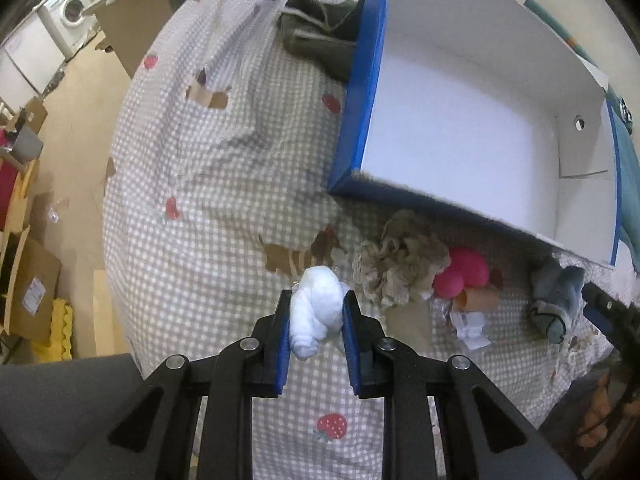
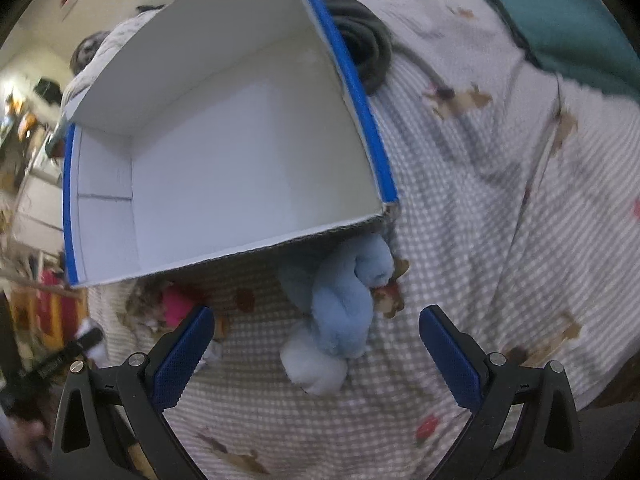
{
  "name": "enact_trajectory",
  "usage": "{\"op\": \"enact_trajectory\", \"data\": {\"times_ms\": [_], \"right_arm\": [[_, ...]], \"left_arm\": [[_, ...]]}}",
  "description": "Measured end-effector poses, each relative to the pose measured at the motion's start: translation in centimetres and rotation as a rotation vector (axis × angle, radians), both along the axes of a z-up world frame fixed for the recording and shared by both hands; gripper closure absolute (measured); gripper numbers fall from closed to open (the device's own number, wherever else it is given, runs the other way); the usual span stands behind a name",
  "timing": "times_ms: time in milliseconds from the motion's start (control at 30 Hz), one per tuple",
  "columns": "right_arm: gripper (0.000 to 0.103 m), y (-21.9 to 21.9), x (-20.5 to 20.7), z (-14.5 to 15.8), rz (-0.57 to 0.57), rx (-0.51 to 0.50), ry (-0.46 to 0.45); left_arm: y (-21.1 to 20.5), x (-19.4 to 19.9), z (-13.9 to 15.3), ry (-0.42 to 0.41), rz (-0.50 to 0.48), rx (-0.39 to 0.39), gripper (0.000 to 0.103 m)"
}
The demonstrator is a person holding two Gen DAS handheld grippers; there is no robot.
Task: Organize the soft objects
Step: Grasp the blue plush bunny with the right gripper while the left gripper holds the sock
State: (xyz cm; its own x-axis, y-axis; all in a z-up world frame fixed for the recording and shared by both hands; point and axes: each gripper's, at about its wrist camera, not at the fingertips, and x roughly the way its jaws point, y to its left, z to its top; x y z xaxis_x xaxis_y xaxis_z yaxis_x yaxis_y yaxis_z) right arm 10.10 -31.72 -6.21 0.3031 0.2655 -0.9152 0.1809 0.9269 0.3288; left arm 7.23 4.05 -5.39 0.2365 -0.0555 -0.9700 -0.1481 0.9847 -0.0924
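My left gripper (image 1: 316, 320) has its jaws clamped on a white rolled sock (image 1: 316, 314), a soft, lumpy bundle squeezed between the 2 blue ribbed pads at the bottom centre of the left wrist view. Just to its right lie a frilly beige lace piece (image 1: 396, 264), crumpled and ruffled, then a smooth, rounded pink plush (image 1: 460, 274), and further right a grey-blue rolled sock (image 1: 554, 300). Above them, filling the upper right, sits the box (image 1: 362, 92), stiff card with glossy blue outer walls and a plain white, empty inside. All of it rests on a bed under a gingham bedsheet (image 1: 200, 184), printed with strawberries and brown dogs.

My right gripper (image 2: 316, 344) has its jaws spread wide, gripping nothing. Between the pads, lower centre of the right wrist view, lies a fluffy light-blue sock bundle (image 2: 340, 304), twisted and fleecy, its upper end touching the box's near corner. A coiled black cable (image 2: 368, 48) lies at the top, beside the box's blue wall.
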Motion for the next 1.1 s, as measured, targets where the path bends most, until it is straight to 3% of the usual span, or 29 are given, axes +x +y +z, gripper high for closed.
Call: {"op": "enact_trajectory", "data": {"times_ms": [200, 300, 367, 467, 533, 600, 633, 767, 867, 1100], "right_arm": [[0.000, 0.6, 0.6, -1.0, 0.021, -0.019, 0.029], [0.000, 1.4, 0.8, -1.1, 0.038, -0.080, 0.024], [0.007, 1.7, 1.1, -1.4, 0.035, -0.079, 0.029], [0.030, 2.4, 1.2, -2.1, 0.025, -0.086, 0.050], [0.073, 2.7, 1.3, -2.4, 0.046, -0.075, 0.041], [0.080, 3.0, 1.5, -2.6, 0.066, -0.060, 0.039], [0.088, 3.3, 1.5, -2.4, 0.074, -0.058, 0.022], [0.090, 4.1, 1.2, -1.0, 0.109, -0.035, -0.044], [0.091, 4.7, 0.4, 0.4, 0.143, 0.050, -0.097], [0.091, 6.9, -2.3, 2.9, 0.232, 0.134, -0.187]], "left_arm": [[-0.4, 1.3, -0.5, -0.006, -0.006, -0.010, 0.082], [-0.9, 1.7, -0.7, -0.005, -0.014, -0.010, 0.082], [-1.0, 1.9, -0.9, -0.007, -0.022, 0.003, 0.082], [-1.0, 2.0, -1.0, -0.007, -0.027, 0.011, 0.082], [-1.2, 1.8, -0.8, -0.008, -0.023, 0.015, 0.082], [-1.3, 1.5, -0.6, -0.009, -0.020, 0.016, 0.082], [-1.4, 1.2, -0.4, -0.011, -0.020, 0.020, 0.082], [-1.0, 0.8, -0.4, -0.023, -0.015, 0.038, 0.082], [0.0, 0.7, -1.0, -0.001, 0.010, -0.017, 0.082], [0.2, -0.8, -0.4, -0.010, 0.031, -0.020, 0.082]]}}
